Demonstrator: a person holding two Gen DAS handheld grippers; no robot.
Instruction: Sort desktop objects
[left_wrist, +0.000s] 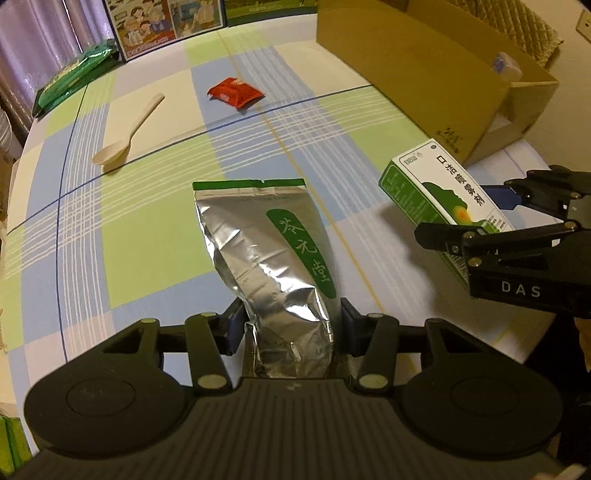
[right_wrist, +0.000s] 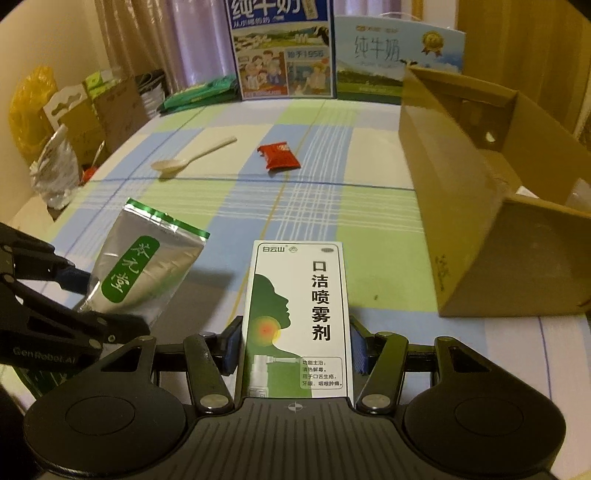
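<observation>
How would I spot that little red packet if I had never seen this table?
Start at the open cardboard box on the checked tablecloth. Left of it, toward the far milk cartons, the red packet lies flat, with a pale spoon further left. It is the only red thing there.

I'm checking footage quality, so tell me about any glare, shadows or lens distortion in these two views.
Left wrist view: bright glare on the crinkled foil pouch, and the table edge bows from fisheye. Right wrist view: the spray box reads sharp, casting a dark shadow leftward; the cardboard box looks slightly soft.

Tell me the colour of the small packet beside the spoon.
Red packet; clearest in the right wrist view.
</observation>
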